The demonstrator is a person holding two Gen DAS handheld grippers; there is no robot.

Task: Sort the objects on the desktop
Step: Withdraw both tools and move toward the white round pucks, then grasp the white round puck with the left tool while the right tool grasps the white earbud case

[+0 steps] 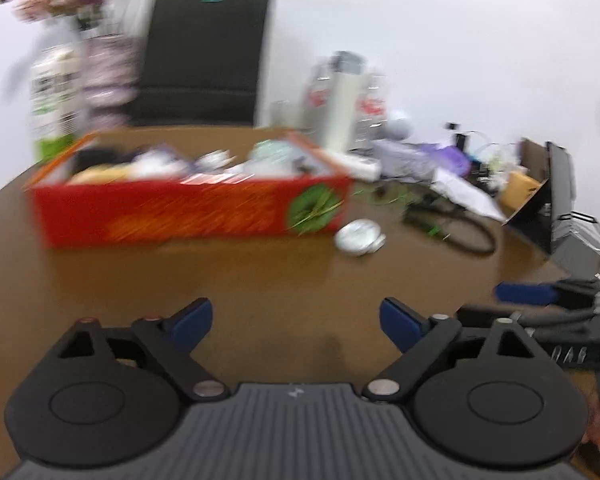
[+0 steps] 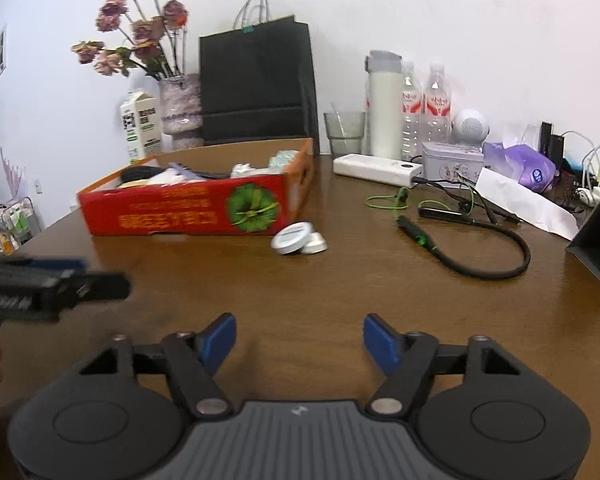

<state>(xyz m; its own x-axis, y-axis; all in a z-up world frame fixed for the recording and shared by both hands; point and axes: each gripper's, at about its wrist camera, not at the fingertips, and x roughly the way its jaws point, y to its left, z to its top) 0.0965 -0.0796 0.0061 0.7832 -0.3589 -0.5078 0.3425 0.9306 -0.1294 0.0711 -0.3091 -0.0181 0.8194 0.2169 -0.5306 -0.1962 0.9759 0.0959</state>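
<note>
Bare table (image 2: 300, 280) before both tongs, red box (image 2: 196, 212) and tins (image 2: 296, 238) ahead, black cable (image 2: 480, 256) rightward.

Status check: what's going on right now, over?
Both hand-held grippers open, empty. Round tins loose beside red box. Nothing in the way.

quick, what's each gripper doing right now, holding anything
Left gripper: open, holding nothing, above the bare table.
Right gripper: open, holding nothing, also over bare table.
</note>
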